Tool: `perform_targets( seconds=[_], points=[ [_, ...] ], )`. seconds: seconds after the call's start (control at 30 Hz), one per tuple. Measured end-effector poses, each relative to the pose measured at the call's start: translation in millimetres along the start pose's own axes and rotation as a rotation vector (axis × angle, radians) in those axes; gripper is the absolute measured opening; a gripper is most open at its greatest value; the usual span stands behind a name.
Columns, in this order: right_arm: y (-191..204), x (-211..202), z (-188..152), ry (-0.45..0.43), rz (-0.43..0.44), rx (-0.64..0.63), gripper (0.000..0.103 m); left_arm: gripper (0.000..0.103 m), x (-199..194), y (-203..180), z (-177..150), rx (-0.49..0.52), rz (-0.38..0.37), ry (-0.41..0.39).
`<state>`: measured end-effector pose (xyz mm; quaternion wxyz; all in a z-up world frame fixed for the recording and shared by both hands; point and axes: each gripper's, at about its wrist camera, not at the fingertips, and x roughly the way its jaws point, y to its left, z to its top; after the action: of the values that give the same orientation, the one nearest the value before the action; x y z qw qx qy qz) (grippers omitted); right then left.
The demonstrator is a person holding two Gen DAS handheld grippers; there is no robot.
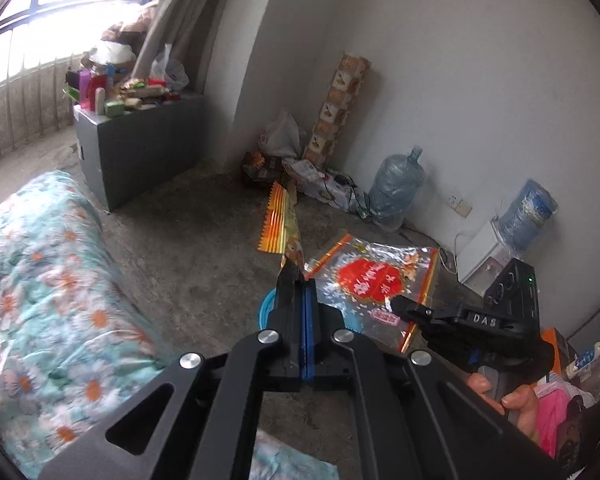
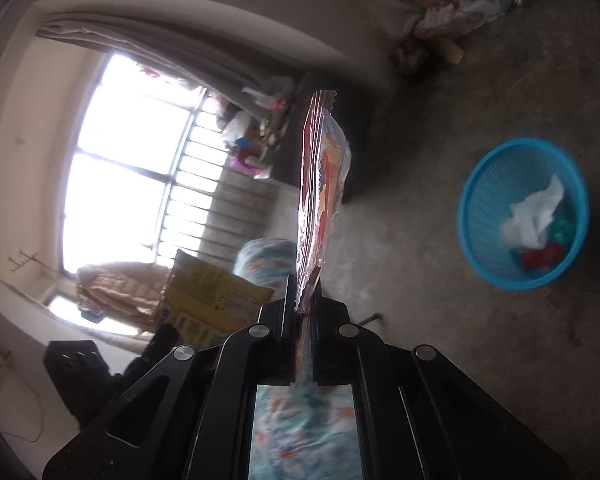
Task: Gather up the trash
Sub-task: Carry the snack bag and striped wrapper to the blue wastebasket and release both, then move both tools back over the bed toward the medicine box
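Above the concrete floor (image 1: 204, 216), the left tool (image 1: 294, 276) is clenched on a yellow wrapper (image 1: 282, 220), the right tool (image 2: 305, 292) grasps a clear red-printed bag (image 2: 320, 184), and the blue basket (image 2: 476, 184) stands on the floor nearby, holding crumpled paper (image 2: 534, 212).

A lived-in bedroom in a home. A bed with a floral quilt (image 1: 52, 280) adjoins a bare concrete floor (image 1: 188, 232) and plain white walls (image 1: 480, 80). A barred window (image 2: 140, 168) with a drawn curtain (image 1: 180, 12) lights the room. A grey cabinet (image 1: 140, 148) carries bottles and packets. Against the wall stand an empty water jug (image 1: 396, 184) and a small water dispenser (image 1: 484, 252) bearing a second jug, near a wall socket (image 1: 460, 204). A blue wastebasket (image 2: 524, 216) holding crumpled tissue rests on the floor.
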<state>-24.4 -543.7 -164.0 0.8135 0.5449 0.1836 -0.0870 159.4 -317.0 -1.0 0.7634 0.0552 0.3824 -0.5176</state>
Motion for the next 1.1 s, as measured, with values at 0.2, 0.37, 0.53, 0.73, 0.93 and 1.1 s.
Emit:
perform_targets(
  seconds=[0.2,0.37,0.53,0.73,0.93,1.1],
  points=[
    [-60,3,8,-0.04,-0.303,0.019,0.004,0.0,93,-19,1,0.004,-0.031,0.151],
    [-98,28,12,-0.01,-0.379,0.086,0.006,0.0,167,-32,-5,0.027,-0.015,0.254],
    [-123,64,23,0.03,-0.422,0.135,0.03,0.012,226,-40,-8,0.031,-0.019,0.329],
    [-173,84,17,0.079,-0.571,0.238,0.055,0.034,248,-39,-14,0.031,0.032,0.369],
    [-157,63,-1,0.039,-0.559,0.229,0.06,0.042,211,-27,-11,0.022,0.024,0.325],
    [-120,50,-3,0.01,-0.542,0.152,0.063,0.048,153,-27,5,0.03,0.037,0.239]
  ],
)
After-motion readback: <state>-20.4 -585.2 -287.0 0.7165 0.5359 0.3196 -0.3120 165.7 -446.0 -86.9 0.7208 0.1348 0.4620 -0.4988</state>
